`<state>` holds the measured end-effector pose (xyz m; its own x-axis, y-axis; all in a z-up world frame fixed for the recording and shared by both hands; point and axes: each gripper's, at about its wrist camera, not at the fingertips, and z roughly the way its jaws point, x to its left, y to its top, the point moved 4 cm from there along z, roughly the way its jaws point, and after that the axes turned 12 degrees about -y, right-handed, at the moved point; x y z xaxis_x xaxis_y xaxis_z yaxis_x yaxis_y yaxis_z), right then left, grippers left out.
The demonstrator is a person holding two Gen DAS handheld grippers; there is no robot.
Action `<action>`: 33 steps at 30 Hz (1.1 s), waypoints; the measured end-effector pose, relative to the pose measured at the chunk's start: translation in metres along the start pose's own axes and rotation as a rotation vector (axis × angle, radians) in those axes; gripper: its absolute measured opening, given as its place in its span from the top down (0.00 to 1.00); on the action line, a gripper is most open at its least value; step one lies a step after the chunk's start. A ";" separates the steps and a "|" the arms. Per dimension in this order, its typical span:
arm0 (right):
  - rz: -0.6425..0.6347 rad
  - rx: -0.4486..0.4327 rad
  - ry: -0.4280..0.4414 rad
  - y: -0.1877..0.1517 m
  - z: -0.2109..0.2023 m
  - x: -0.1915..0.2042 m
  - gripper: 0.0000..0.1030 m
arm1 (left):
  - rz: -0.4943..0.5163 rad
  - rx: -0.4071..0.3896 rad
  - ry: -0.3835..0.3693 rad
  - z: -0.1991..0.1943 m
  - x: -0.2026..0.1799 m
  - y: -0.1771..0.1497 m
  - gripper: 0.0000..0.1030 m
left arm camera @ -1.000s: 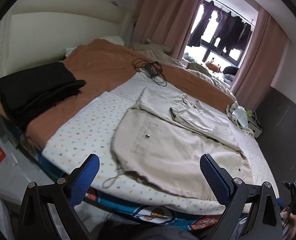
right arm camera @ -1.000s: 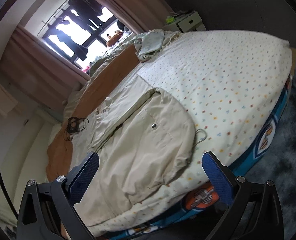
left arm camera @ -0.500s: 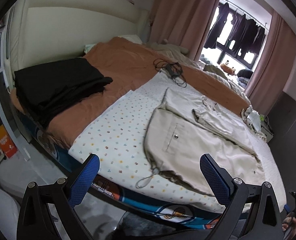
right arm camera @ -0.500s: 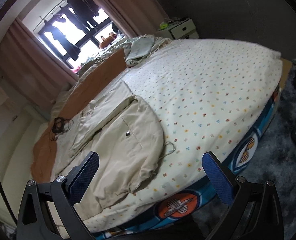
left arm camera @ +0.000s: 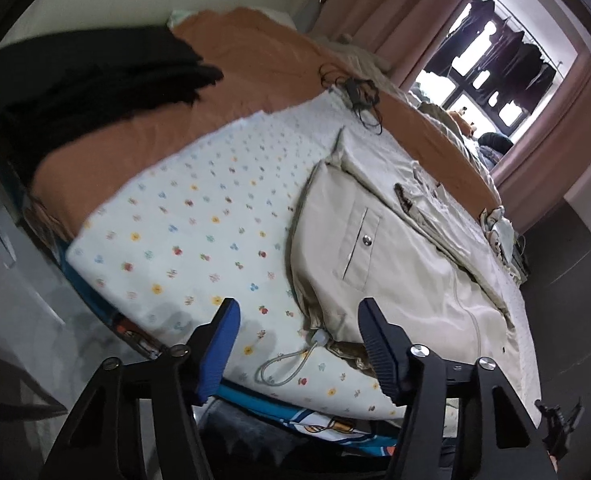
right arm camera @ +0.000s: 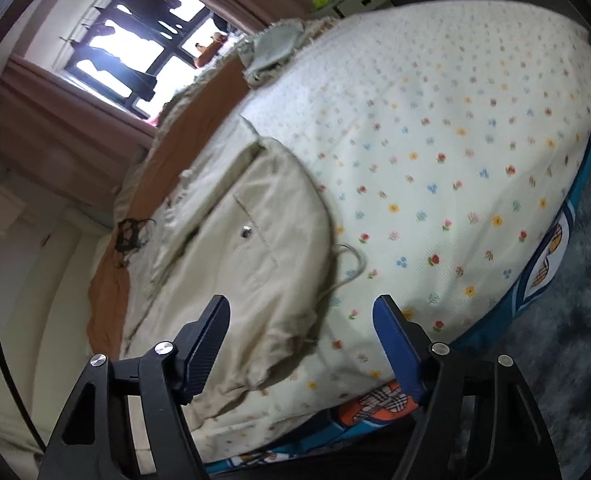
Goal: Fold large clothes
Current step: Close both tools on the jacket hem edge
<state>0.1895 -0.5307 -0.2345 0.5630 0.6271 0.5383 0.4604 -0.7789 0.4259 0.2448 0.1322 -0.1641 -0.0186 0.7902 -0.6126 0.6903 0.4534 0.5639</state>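
Note:
A beige jacket lies partly folded on the floral sheet of the bed; it also shows in the right wrist view. Its white drawstring loops out at the hem corner near the bed's front edge. My left gripper is open, its jaws either side of that hem corner and cord, just above the sheet. My right gripper is open over the jacket's other hem corner, with another drawstring just beyond it. Neither holds anything.
A folded black garment lies on the orange blanket at the far left. A black cable lies beyond the jacket. A small pale cloth pile sits at the bed's far corner. A dark rug lies beside the bed.
Both grippers have moved in close to the bed's front edge and down toward the jacket's hem corners. The jaws of both have narrowed but remain open.

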 end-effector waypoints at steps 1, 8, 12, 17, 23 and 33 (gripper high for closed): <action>0.004 0.008 0.007 0.000 0.004 -0.001 0.32 | -0.007 0.006 -0.006 0.005 0.001 0.000 0.41; 0.002 0.123 0.091 -0.004 0.042 0.008 0.40 | -0.086 0.068 -0.060 0.046 0.012 0.001 0.43; 0.024 0.160 0.132 -0.005 0.055 0.012 0.40 | -0.121 0.096 -0.066 0.063 0.018 0.004 0.43; 0.032 0.191 0.174 -0.003 0.072 0.027 0.40 | -0.145 0.118 -0.053 0.080 0.025 0.011 0.46; 0.035 0.182 0.180 0.004 0.086 0.039 0.40 | -0.175 0.126 -0.066 0.099 0.029 0.027 0.46; 0.004 0.264 0.273 0.003 0.087 0.047 0.40 | -0.250 0.181 -0.213 0.103 0.020 0.011 0.47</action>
<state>0.2772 -0.5031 -0.2712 0.3784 0.5708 0.7287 0.6395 -0.7304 0.2401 0.3264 0.1108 -0.2272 -0.0648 0.5519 -0.8314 0.8006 0.5260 0.2868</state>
